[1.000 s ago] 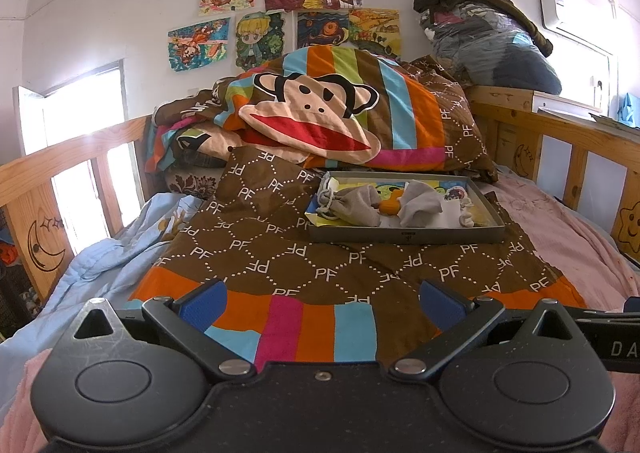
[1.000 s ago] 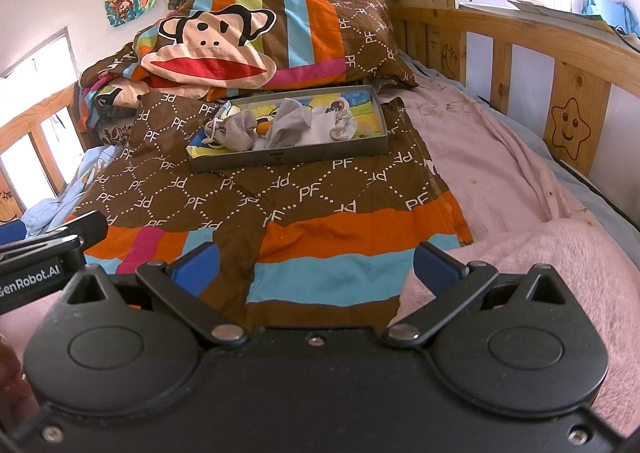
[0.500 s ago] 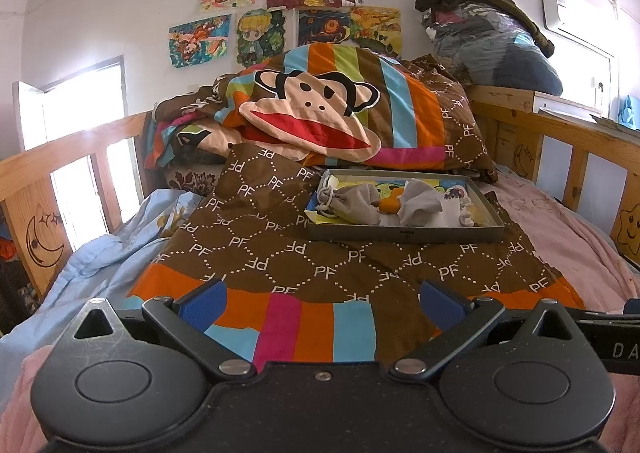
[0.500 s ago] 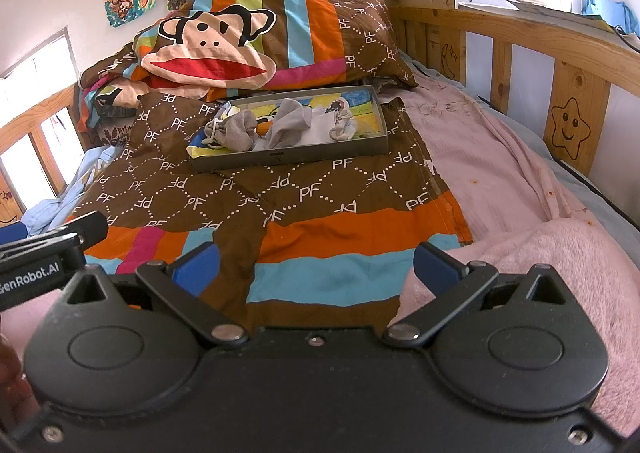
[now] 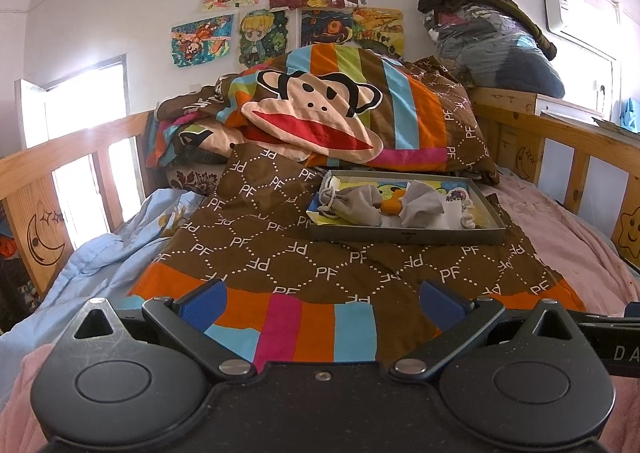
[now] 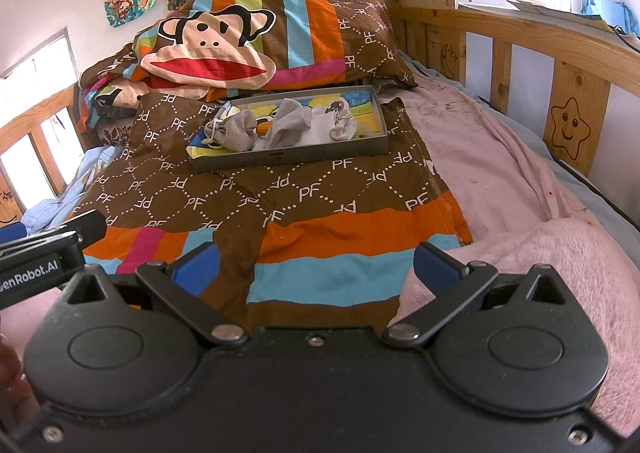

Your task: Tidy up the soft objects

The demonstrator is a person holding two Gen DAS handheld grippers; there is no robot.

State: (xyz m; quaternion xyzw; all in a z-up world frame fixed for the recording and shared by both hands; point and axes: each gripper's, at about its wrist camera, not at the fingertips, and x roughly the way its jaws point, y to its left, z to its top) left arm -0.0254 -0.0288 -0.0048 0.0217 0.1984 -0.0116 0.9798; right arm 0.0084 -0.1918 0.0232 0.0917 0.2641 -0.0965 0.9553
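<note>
A tray (image 5: 406,234) of socks (image 5: 358,205), long axis crosswise, is shown on a "PF"-printed quilt (image 5: 280,249); both the left gripper (image 5: 322,299) and the right gripper (image 6: 316,263) are held wide, empty.

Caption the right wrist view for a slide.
Open right gripper faces a grey tray of socks on a patterned quilt.

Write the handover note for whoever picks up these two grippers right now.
Left gripper: open, empty, low over the striped end of the quilt.
Right gripper: open, empty, beside it, nearer the pink blanket.
Tray sits on the quilt below the monkey pillow. In it: a grey drawstring pouch at the left, a crumpled grey cloth in the middle, white socks at the right, all loose.
Done: nothing visibly sorted.
Left: reach the tray and sort its soft things.
</note>
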